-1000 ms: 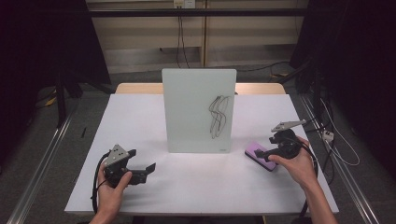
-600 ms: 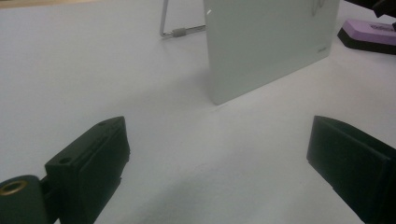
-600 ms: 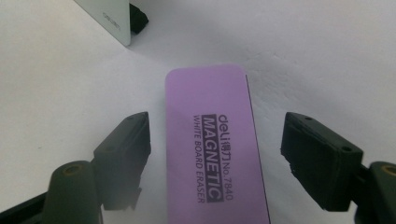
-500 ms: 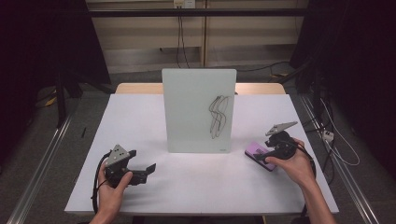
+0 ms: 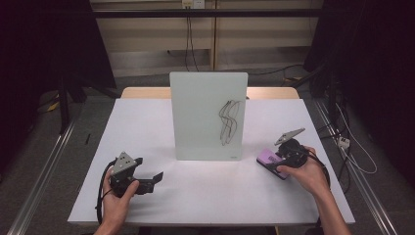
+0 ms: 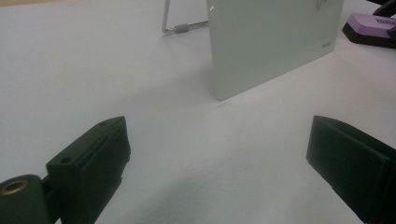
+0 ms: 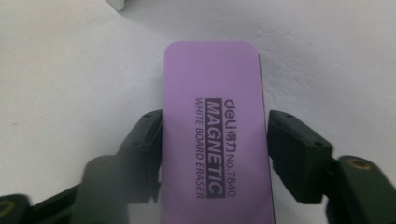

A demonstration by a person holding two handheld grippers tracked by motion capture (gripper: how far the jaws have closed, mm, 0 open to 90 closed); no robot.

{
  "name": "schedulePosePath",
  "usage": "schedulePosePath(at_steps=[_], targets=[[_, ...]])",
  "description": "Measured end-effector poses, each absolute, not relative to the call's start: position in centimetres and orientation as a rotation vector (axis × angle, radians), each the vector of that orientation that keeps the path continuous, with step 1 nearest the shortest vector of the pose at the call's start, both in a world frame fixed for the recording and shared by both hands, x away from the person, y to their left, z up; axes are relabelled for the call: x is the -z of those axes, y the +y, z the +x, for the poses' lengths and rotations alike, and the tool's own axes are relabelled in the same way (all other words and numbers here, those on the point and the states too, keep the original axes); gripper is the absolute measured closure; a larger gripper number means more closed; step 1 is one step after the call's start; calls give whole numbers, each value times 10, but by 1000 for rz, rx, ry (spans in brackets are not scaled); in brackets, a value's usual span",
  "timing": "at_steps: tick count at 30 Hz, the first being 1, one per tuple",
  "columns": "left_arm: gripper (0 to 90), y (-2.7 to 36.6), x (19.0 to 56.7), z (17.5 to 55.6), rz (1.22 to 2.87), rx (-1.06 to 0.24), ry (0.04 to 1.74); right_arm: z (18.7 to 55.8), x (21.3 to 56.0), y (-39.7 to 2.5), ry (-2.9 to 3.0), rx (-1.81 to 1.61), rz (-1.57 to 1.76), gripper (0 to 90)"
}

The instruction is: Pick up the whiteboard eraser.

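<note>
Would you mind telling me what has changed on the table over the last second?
The right gripper has come down onto the purple eraser, its jaws now set either side of it; whether they grip it yet is unclear. The left gripper stayed put with open jaws, and the whiteboard with its black scribble is unchanged.

- The white table (image 5: 147,122) is evenly lit from above in the high view, while the frame's edges are left dark.
- Soft shadows are cast beneath the jaws in the left gripper view.
- The lower left of the right gripper view is blurred.
</note>
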State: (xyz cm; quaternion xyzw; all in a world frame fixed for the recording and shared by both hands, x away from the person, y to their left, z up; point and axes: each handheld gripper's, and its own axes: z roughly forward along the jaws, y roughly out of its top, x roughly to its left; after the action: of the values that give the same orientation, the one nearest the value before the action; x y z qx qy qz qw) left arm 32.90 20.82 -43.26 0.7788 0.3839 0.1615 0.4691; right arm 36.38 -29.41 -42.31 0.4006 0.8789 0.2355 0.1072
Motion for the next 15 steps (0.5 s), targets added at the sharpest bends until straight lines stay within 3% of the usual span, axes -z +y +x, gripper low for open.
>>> schedulePosePath(at_steps=[15], targets=[[59, 210, 432, 330, 1910, -390, 950, 363, 420, -290, 2594, -645, 1169, 421]])
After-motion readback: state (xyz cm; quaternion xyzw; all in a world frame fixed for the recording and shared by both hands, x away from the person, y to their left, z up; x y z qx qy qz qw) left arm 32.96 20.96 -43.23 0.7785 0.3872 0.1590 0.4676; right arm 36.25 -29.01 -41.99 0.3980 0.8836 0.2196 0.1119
